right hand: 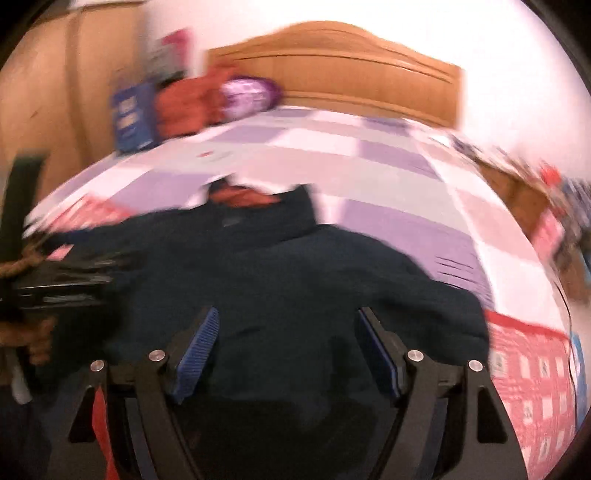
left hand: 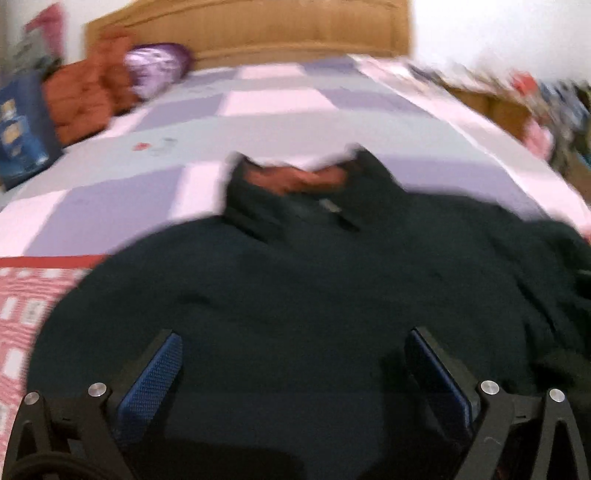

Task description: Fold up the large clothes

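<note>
Garment: dark jacket (left hand: 295,288), collar (left hand: 295,184) away from the cameras with rust-coloured lining showing; lies spread on the bed, its near hem under both tools.
Bed: checked lilac-and-white cover (left hand: 280,122), wooden headboard (left hand: 258,33) at the far end; a red-and-white patterned cloth (left hand: 18,314) lies at the near corner, partly under the jacket.
Left gripper (left hand: 291,365): fingers spread wide, nothing between the blue pads (left hand: 155,373); poised low over the jacket's near part, contact not discernible.
Right gripper (right hand: 286,350): fingers also wide apart and empty, over the jacket's near part; the left tool appears at the left edge of this view.
Clutter: orange bedding (left hand: 85,92), purple cushion (left hand: 155,66) and blue box (left hand: 22,125) at the far-left corner, well apart from the jacket.
Picture quality: both views smeared by motion; seams and sleeve edges hard to make out.
Stage (judged): no fold visible; grasp not yet taken.
Risk: closing on one fabric layer only, so the lower layer drags and the fold bunches.
Risk: uneven grasp points, giving a skewed fold line.
Risk: pinching the patterned cloth together with the hem.
</note>
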Demonstrator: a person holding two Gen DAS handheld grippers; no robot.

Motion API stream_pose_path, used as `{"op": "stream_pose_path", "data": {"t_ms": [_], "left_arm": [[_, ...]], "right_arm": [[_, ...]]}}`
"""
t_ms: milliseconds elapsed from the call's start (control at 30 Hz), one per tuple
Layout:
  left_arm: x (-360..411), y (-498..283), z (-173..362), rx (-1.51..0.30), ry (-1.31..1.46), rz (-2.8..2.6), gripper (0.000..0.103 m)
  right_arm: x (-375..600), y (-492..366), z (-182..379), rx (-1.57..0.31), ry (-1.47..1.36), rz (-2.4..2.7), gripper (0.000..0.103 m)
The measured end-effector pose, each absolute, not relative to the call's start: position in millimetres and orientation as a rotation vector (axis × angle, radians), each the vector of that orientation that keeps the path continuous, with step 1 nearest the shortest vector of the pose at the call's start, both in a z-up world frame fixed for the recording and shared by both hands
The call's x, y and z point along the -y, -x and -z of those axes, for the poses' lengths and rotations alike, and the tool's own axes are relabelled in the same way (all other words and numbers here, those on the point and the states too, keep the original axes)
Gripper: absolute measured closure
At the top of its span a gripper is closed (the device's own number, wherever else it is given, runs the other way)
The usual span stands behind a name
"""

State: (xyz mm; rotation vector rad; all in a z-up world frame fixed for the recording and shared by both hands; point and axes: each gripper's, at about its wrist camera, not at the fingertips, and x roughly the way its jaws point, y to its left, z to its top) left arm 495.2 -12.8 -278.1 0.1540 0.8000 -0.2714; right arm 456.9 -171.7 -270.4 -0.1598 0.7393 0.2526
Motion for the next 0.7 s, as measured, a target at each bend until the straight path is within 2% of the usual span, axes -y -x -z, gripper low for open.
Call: {"op": "stream_pose_path", "data": {"t_ms": [100, 133, 200, 233, 333, 533, 700], "left_arm": [[16, -485, 299, -0.793, -0.237, 0.286, 0.003], [11, -485, 300, -0.794, -0.233, 0.280, 0.003], [-9, -487, 296, -0.797, -0.215, 0.249, 0.002], [-16, -488, 293, -0.793, -0.208, 0.242, 0.002], [-41, -480, 279, -0.762, -0.188, 0.190, 0.002], [-40, -446, 279, -0.773, -0.163, 0.214, 0.002], [-34, -390, 317, -0.865, -0.312, 0.241, 0.002]], "right_arm": [[166, -452, 310, -0.852, 0.292, -0.235, 0.025], [182, -451, 320, -0.878, 0.275, -0.218, 0.025], [227, -451, 324, -0.912, 0.143, -0.192, 0.017], [247, -451, 324, -0.930, 0.054, -0.225, 0.017], [269, -443, 314, -0.927, 0.021, -0.218, 0.017], [224, -404, 290, -0.836, 0.094, -0.248, 0.017], [193, -381, 342, -1.028, 0.283, -0.187, 0.017]]}}
